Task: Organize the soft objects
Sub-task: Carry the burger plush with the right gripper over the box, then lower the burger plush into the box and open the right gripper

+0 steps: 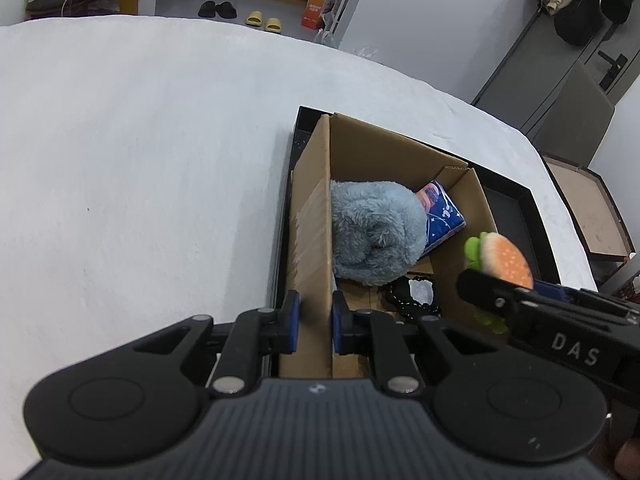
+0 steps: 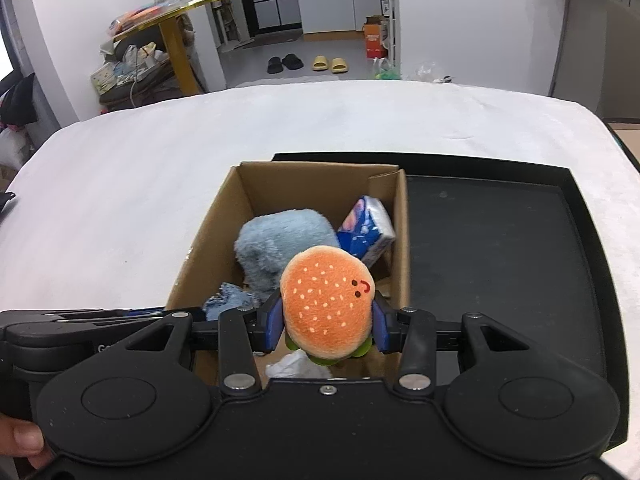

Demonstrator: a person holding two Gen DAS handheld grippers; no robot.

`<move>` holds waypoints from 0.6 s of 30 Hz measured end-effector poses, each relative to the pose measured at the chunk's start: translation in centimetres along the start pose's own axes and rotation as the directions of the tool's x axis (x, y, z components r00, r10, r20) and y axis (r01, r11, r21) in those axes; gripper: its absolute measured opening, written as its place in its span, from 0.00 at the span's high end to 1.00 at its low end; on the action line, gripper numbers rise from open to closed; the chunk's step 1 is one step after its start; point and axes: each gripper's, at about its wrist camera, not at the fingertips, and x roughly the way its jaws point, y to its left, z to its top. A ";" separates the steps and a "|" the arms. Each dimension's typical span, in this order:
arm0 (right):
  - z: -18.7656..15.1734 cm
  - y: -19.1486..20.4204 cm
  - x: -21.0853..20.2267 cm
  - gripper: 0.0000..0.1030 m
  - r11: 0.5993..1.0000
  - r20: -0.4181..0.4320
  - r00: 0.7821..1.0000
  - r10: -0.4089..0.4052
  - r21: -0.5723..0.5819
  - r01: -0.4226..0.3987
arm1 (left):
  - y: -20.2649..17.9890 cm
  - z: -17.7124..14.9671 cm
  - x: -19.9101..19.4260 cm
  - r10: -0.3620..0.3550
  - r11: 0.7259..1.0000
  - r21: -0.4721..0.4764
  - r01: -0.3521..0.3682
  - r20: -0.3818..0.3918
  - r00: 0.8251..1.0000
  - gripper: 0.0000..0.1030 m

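An open cardboard box (image 2: 208,236) stands on a black tray (image 2: 500,260) on a white table. Inside lie a fluffy blue-grey plush (image 2: 276,248), a blue tissue pack (image 2: 366,236), a denim piece (image 2: 228,298) and a black-edged item (image 1: 412,296). My right gripper (image 2: 328,320) is shut on a plush hamburger (image 2: 326,304) and holds it above the box's near right part. It also shows in the left wrist view (image 1: 504,260). My left gripper (image 1: 314,320) is shut on the box's left wall (image 1: 312,240), one pad inside and one outside.
The white table (image 2: 160,160) spreads left and behind the box. The tray's right half holds nothing. A crumpled white thing (image 2: 296,364) lies at the box's near end. Beyond the table are slippers (image 2: 328,64), an orange carton (image 2: 374,40) and cluttered shelves (image 2: 152,40).
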 end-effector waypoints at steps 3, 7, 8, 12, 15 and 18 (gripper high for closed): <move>0.0 0.5 0.2 0.59 1.000 -0.004 1.000 0.014 0.004 -0.014 | 0.2 0.1 0.0 -0.009 1.000 -0.009 0.009 -0.003 1.000 0.85; 0.0 0.8 0.6 0.58 0.999 -0.011 0.999 0.047 0.024 -0.047 | 0.3 0.0 0.0 -0.014 1.000 -0.019 0.013 -0.004 1.000 0.85; 0.0 0.8 0.7 0.57 0.998 -0.016 0.998 0.058 0.032 -0.058 | 0.3 0.0 0.0 -0.015 1.000 -0.022 0.015 -0.004 1.000 0.85; -0.2 0.6 1.6 0.55 0.991 -0.034 0.994 0.104 0.084 -0.101 | 0.4 0.0 0.0 -0.018 0.999 -0.028 0.017 -0.012 1.000 0.85; -0.3 0.6 2.5 0.54 0.989 -0.035 0.993 0.114 0.103 -0.109 | 0.5 0.0 0.0 -0.019 0.999 -0.035 0.018 -0.019 1.000 0.85; -0.6 0.1 3.2 0.52 0.984 -0.044 0.991 0.123 0.134 -0.116 | 0.2 0.0 -0.1 -0.024 0.999 -0.027 0.023 -0.015 1.000 0.84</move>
